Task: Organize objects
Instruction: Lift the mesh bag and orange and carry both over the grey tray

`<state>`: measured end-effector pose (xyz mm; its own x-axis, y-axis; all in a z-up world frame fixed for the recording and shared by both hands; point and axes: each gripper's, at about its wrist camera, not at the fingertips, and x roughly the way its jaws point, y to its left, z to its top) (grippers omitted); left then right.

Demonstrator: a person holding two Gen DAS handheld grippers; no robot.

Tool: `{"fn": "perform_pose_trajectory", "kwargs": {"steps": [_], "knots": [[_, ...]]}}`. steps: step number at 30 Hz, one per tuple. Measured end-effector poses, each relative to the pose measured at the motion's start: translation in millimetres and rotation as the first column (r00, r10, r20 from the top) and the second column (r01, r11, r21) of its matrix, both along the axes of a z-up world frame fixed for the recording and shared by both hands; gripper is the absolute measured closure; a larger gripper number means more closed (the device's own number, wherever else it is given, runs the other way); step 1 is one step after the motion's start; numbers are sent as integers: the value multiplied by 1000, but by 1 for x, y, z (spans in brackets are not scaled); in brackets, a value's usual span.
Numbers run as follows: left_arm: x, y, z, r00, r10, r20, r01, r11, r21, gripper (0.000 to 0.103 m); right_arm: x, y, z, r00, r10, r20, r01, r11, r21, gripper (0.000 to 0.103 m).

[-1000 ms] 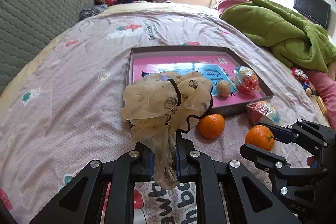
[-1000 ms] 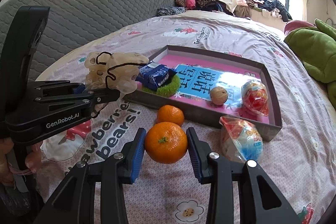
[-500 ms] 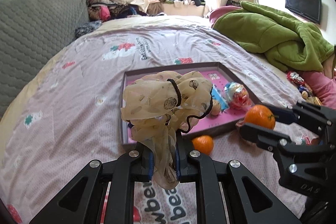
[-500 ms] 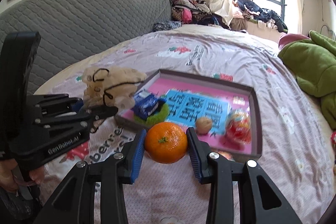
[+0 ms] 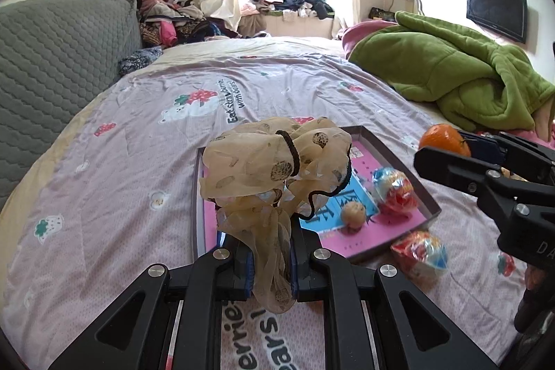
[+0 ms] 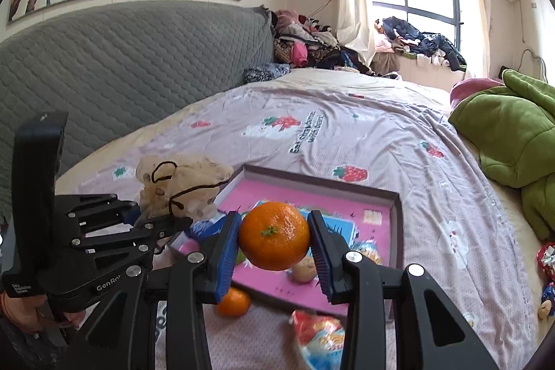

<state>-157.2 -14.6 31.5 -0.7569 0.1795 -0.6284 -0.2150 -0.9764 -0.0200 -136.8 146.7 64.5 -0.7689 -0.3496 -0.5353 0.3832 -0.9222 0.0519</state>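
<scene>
Both grippers have risen since the earlier frames: a second ago they hung low over the bedspread near the loose fruit, and now each carries its load up over the near part of the tray.

From the left wrist view, the left gripper (image 5: 270, 260) is clenched on the hanging tail of the beige scrunchie (image 5: 277, 163), whose gathered bulk stands up above the fingers. The tray (image 5: 399, 162) lies directly ahead and slightly right, its near left corner just under the fabric. The right gripper (image 5: 464, 146) comes in from the right, holding the orange (image 5: 442, 137) above the tray's right rim. A wrapped snack (image 5: 421, 252) lies on the bedspread (image 5: 138, 162) just outside the tray's near edge.

From the right wrist view, the right gripper (image 6: 274, 243) is closed on the orange (image 6: 274, 234), pads pressing its left and right sides, stem facing the camera. The tray (image 6: 397, 224) sits below and beyond it, so a release calls for moving forward and down. A second orange (image 6: 236, 302) rests on the bedspread near the tray's near edge. The left gripper (image 6: 180, 222) is left of the tray's near corner, the nearer of the two to the tray's left end.
</scene>
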Motion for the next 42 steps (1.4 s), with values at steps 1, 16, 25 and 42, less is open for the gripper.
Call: {"fn": "perform_pose_trajectory", "kwargs": {"steps": [1,16,25,42], "knots": [[-2,0,1,1000,2,-3,-2,1000,5,88,-1,2,0,1000,-8,-4,8,1000,-6,63],[-16,-4,28,996,5,-90,-4,1000,10,88,-13,26,15,996,-72,-48,69,995,-66,63],[-24,-11,28,995,18,-95,-16,1000,14,88,-22,36,21,994,-86,-69,81,994,-66,63],[-50,-5,0,999,8,-50,-8,1000,-3,88,-59,20,-5,999,-40,-31,40,999,-6,63]]}}
